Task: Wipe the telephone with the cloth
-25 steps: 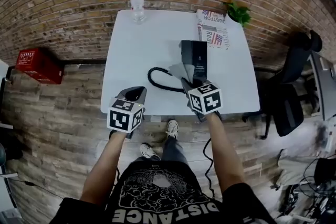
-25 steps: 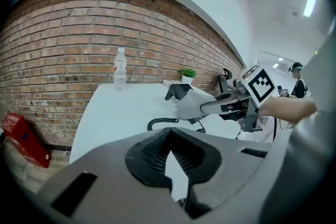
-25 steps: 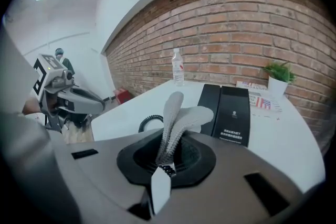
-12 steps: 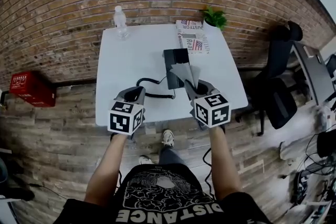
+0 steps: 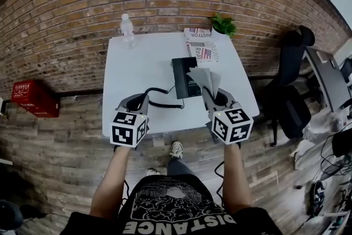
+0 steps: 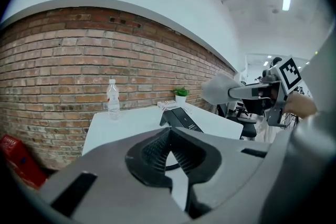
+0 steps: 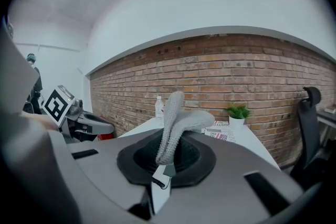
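Clamped on the cloth (image 5: 204, 78), the right hand-held gripper (image 5: 215, 97) hovers just right of the telephone (image 5: 183, 77), which lies lengthwise away from the person on the counter (image 5: 137, 63). The left hand-held gripper (image 5: 137, 102), apparently closed and empty, sits farther off.

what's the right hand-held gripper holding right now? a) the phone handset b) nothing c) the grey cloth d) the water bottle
C: in the right gripper view the grey cloth is pinched between the shut jaws of the right hand-held gripper and sticks up above them.
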Motion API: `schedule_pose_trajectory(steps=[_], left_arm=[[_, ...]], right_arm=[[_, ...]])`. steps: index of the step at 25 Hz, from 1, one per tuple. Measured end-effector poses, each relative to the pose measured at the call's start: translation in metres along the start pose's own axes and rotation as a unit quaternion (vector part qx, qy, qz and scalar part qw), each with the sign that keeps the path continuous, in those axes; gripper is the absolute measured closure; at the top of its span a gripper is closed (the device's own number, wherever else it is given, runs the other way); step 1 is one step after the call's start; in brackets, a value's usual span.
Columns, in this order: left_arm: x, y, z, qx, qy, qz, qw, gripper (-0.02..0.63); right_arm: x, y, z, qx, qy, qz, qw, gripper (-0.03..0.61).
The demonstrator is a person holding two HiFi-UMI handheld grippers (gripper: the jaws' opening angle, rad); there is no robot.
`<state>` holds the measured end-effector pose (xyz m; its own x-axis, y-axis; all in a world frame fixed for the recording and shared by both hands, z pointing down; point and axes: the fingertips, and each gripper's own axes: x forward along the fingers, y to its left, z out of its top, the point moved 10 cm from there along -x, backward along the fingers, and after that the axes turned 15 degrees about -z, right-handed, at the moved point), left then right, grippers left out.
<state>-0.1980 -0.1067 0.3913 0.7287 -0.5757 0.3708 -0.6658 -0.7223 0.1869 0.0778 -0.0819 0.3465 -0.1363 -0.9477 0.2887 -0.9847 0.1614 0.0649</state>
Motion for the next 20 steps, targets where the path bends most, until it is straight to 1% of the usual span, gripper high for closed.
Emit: schedule_pose_trajectory(steps=[4,13,20], left_arm=[[-0.0045,0.0034,-0.0015,-0.006,-0.001,0.006,1.0000,0.607],[-0.0053,0.0031,-0.0030,-0.004,0.005,0.007,1.0000,0.607],[-0.0065,0.0011,-0.0021,-0.004,0.005,0.006,1.0000,0.607]], right_arm=[[-0.0002,0.0015,0.0012,-0.004,0.000,0.001,1.000,0.568],[0.0002,0.0016,0.0013,-0.012,0.003,0.005,1.000,0.566],[-0.0004,0.0034,0.0023,0.000,0.003,0.014,1.000,0.566]])
